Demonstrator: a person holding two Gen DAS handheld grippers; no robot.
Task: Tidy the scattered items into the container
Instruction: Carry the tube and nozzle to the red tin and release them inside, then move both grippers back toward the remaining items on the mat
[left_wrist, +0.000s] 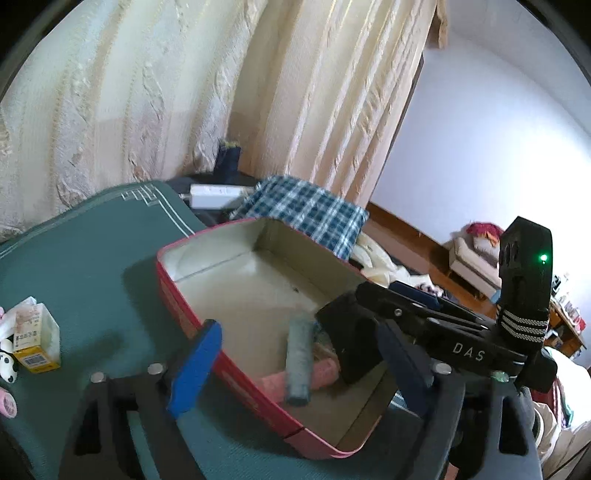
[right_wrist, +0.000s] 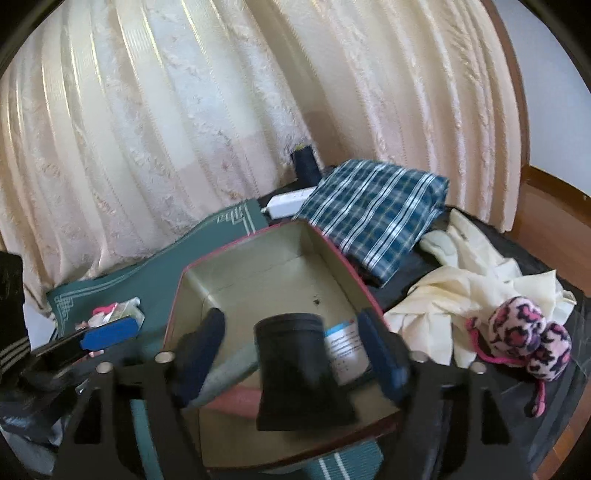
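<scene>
While both grippers hang over it, red-walled, cream-lined rectangular tin (left_wrist: 258, 266) sits on green mat (left_wrist: 92, 240), holding grey roll (left_wrist: 298, 360), pink bar (left_wrist: 321, 373), black cup (right_wrist: 295, 365). L gripper (left_wrist: 295, 373) jaws wide, gripping nothing; R gripper (right_wrist: 291, 358) jaws apart round cup, contact unclear. Only R view: leopard-print pink earmuffs (right_wrist: 524, 332) at 3 o'clock; only L view: yellow carton (left_wrist: 37, 343) at 9.

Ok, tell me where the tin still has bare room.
The tin is bare across its far half, between the far walls and the grey roll. Its near end is crowded: grey roll, pink item, black piece and card. Both grippers hang there, jaws open.
</scene>
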